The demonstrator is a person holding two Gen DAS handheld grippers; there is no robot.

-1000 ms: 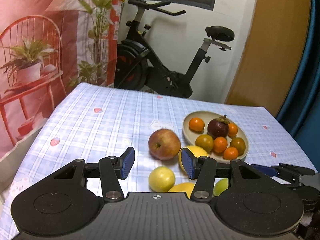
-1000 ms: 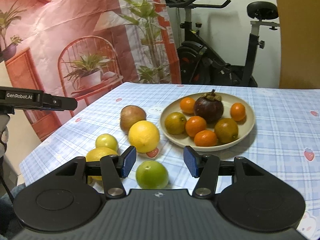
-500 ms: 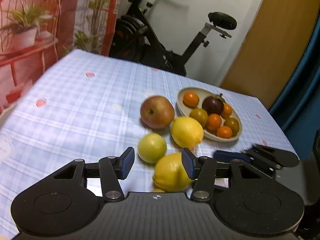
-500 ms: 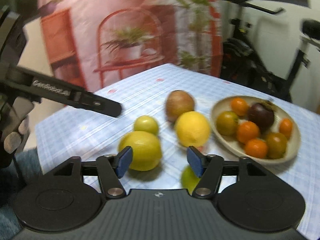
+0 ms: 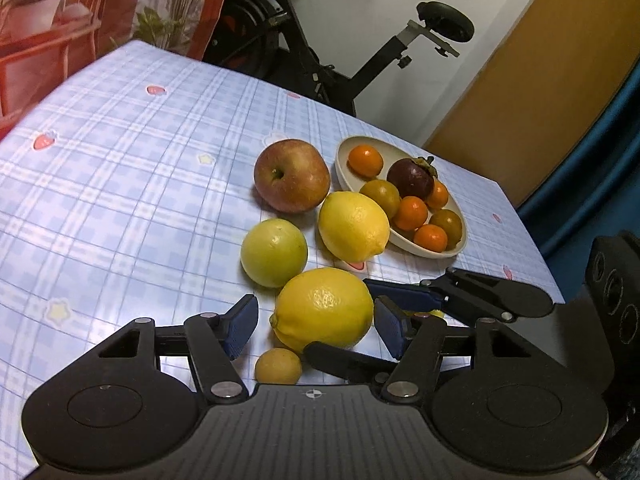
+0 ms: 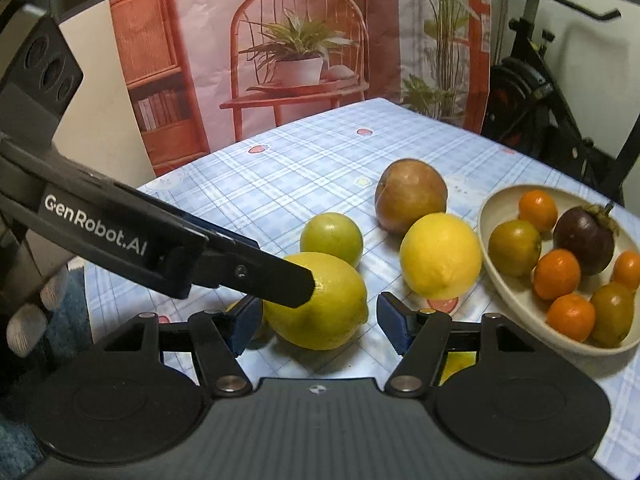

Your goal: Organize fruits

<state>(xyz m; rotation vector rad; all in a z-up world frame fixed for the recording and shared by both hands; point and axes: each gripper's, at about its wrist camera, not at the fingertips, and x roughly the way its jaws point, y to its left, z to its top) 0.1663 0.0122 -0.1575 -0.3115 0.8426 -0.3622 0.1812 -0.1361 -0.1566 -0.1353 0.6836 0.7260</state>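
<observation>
Yellow and pebbled, the large oval lemon (image 5: 324, 310) sits between your left tongs (image 5: 316, 326) on the blue checked table (image 5: 120, 168). Those jaws have just been opening and stand about half apart, pads clear of the peel, so nothing is gripped. This looks like the approach to a pick: next you would settle lower, centre the lemon and close gently, since its rounded skin may roll. Beyond lie a pale green round fruit (image 5: 274, 252), a second lemon (image 5: 354, 226), a red apple (image 5: 292, 176) and the beige dish of small oranges (image 5: 424, 250).

From the right wrist, your right tongs (image 6: 320, 326) also bracket that lemon (image 6: 320, 304), half spread and empty, pads not pressing, while the left tongs' black finger (image 6: 256, 268) crosses over it. Only one pair should take it.
</observation>
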